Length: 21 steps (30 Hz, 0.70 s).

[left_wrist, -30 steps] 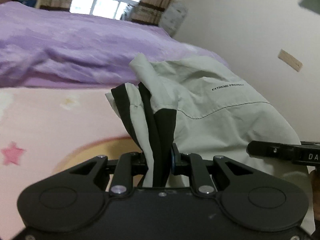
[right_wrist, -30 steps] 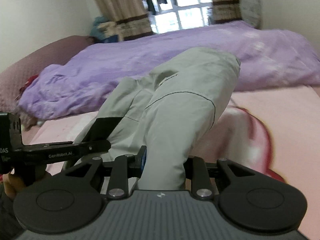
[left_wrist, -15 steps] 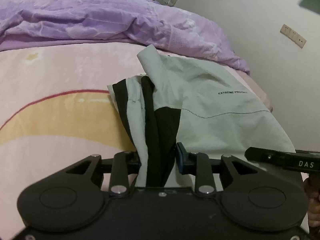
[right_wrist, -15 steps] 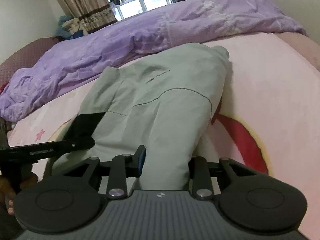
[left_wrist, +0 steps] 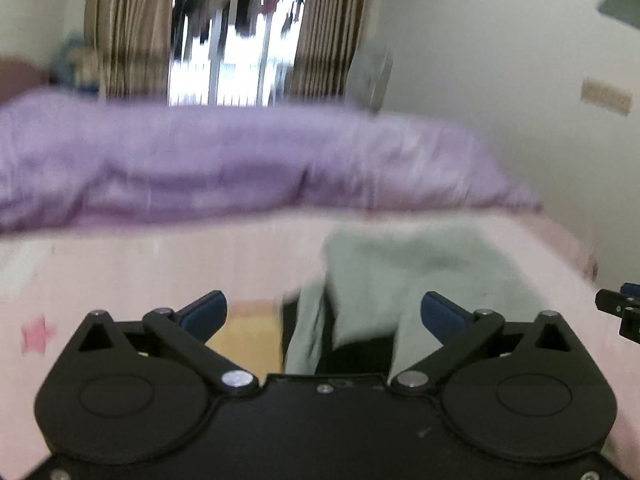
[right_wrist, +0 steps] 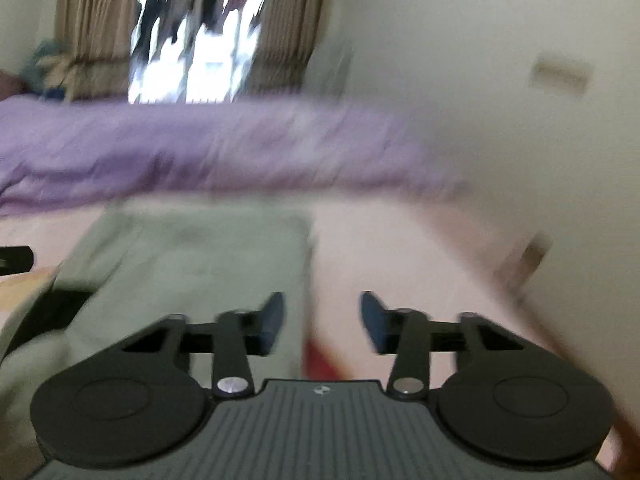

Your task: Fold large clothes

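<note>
Left gripper (left_wrist: 322, 312) opening wide over jacket (left_wrist: 420, 272); right gripper (right_wrist: 322, 320) part-open, empty: fold released beside purple duvet (left_wrist: 240, 160).

Matt grey-green cloth jacket (left_wrist: 420, 264), soft purple quilt (left_wrist: 240, 160) — matt black plastic jaws

Purple duvet (left_wrist: 240, 160), curtained window (left_wrist: 236, 40)
</note>
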Motion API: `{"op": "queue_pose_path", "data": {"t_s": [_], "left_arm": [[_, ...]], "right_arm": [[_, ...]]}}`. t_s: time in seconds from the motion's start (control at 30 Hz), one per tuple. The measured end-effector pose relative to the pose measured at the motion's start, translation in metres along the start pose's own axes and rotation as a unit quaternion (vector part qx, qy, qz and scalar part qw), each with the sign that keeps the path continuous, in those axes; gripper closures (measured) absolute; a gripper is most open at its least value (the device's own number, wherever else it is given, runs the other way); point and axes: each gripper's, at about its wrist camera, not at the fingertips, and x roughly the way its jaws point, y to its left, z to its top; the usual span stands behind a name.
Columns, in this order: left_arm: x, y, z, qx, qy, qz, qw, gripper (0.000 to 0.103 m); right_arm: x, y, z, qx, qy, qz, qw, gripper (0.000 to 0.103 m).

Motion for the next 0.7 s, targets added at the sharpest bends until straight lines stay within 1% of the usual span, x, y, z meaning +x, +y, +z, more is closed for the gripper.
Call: {"op": "queue_pose_path", "data": {"t_s": [0.03, 0.07, 0.1, 0.13, 0.17, 0.2, 0.23, 0.27, 0.3, 0.33, 0.4, 0.43, 0.47, 0.5, 0.57, 0.63, 0.7], "left_arm": [[-0.002, -0.008, 0.002, 0.004, -0.022, -0.002, 0.9997, 0.000], [0.000, -0.014, 0.002, 0.008, -0.031, -0.005, 0.9995, 0.000], [0.007, -0.020, 0.001, 0.010, -0.033, -0.009, 0.9994, 0.000], [0.017, -0.025, 0.000, 0.013, -0.027, -0.010, 0.9995, 0.000], [0.029, -0.030, -0.005, 0.018, -0.012, -0.006, 0.9998, 0.000], [0.039, -0.033, -0.011, 0.024, -0.003, 0.005, 0.9997, 0.000], [0.049, -0.035, -0.022, 0.033, 0.001, 0.027, 0.9991, 0.000], [0.062, -0.035, -0.036, 0.049, 0.012, 0.055, 0.9972, 0.000], [0.072, -0.035, -0.050, 0.068, 0.027, 0.073, 0.9946, 0.000], [0.080, -0.032, -0.065, 0.075, 0.029, 0.074, 0.9941, 0.000], [0.077, -0.017, -0.062, 0.026, 0.033, 0.055, 0.9976, 0.000], [0.076, -0.011, -0.056, 0.002, 0.040, 0.049, 0.9980, 0.000], [0.074, -0.008, -0.053, -0.001, 0.053, 0.048, 0.9974, 0.000], [0.070, -0.008, -0.049, 0.007, 0.067, 0.046, 0.9967, 0.000], [0.058, -0.009, -0.043, 0.024, 0.090, 0.047, 0.9945, 0.000], [0.034, -0.010, -0.040, 0.030, 0.091, 0.026, 0.9951, 0.000], [0.003, -0.014, -0.052, 0.026, 0.097, 0.008, 0.9949, 0.000]], "right_arm": [[-0.007, 0.003, 0.002, 0.010, -0.019, 0.013, 1.000, 0.068], [-0.010, 0.005, 0.003, 0.027, -0.033, 0.036, 0.998, 0.069], [-0.008, 0.009, 0.001, 0.045, -0.043, 0.057, 0.996, 0.069], [-0.002, 0.013, -0.002, 0.050, -0.047, 0.068, 0.995, 0.069], [0.009, 0.021, -0.008, 0.044, -0.046, 0.063, 0.996, 0.069], [0.024, 0.029, -0.017, 0.029, -0.035, 0.044, 0.998, 0.069], [0.043, 0.034, -0.027, 0.016, -0.005, 0.024, 1.000, 0.069], [0.063, 0.035, -0.041, 0.010, 0.031, 0.016, 0.999, 0.065], [0.074, 0.031, -0.049, 0.015, 0.047, 0.018, 0.999, 0.063], [0.078, 0.021, -0.048, 0.041, 0.058, 0.036, 0.997, 0.063], [0.074, -0.007, -0.047, 0.114, 0.049, 0.088, 0.988, 0.063], [0.074, -0.018, -0.047, 0.135, 0.056, 0.103, 0.984, 0.064], [0.071, -0.023, -0.046, 0.141, 0.064, 0.105, 0.982, 0.064], [0.064, -0.027, -0.044, 0.139, 0.065, 0.107, 0.982, 0.064], [0.034, -0.024, -0.038, 0.114, 0.049, 0.113, 0.986, 0.064], [0.005, -0.020, -0.035, 0.088, 0.047, 0.107, 0.989, 0.064], [-0.014, -0.015, -0.036, 0.084, 0.060, 0.101, 0.990, 0.064]]}}
